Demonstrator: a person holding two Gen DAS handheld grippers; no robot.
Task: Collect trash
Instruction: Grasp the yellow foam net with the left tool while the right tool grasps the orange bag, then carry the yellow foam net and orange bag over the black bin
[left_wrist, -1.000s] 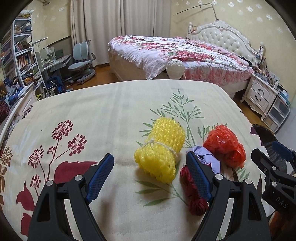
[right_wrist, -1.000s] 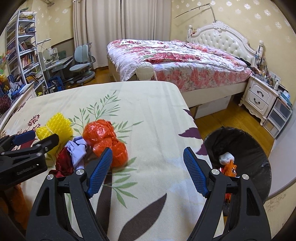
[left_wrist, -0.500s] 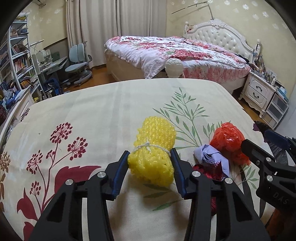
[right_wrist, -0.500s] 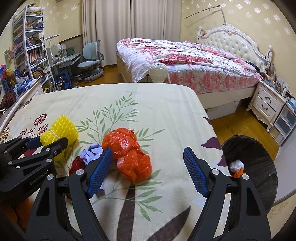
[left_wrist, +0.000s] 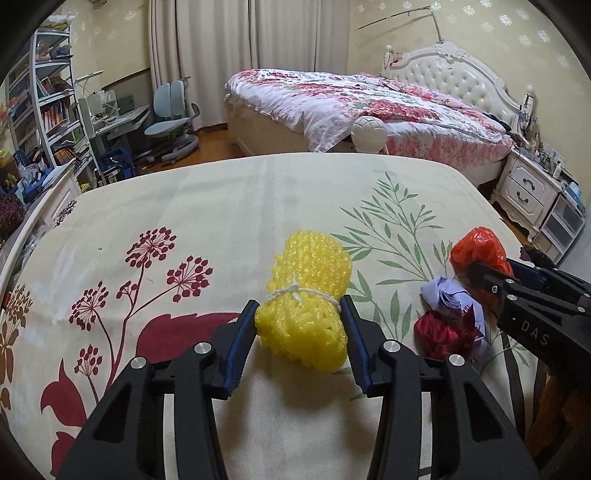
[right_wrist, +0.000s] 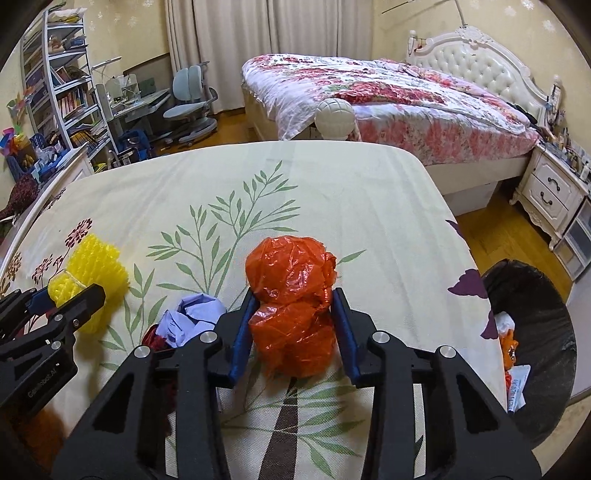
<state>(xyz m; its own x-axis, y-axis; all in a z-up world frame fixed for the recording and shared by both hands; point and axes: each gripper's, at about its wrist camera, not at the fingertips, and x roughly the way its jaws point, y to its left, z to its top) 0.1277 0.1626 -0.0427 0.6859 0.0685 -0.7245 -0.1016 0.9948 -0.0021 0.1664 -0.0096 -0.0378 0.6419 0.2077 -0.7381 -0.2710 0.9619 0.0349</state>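
My left gripper is shut on a yellow foam net bundle tied with white string, on the floral tablecloth. My right gripper is shut on a crumpled orange plastic bag. Between them lie a lilac paper wad and a dark red foil wad. A black-lined trash bin with some trash inside stands on the floor at the table's right edge. The yellow bundle also shows in the right wrist view, and the orange bag in the left wrist view.
The table's rounded right edge drops to a wooden floor. A bed lies beyond the table, a white nightstand at the right, a desk chair and bookshelves at the far left.
Both grippers moved forward and closed: the left one onto the yellow foam bundle, the right one onto the orange bag. The right gripper also shifted left, away from the bin.
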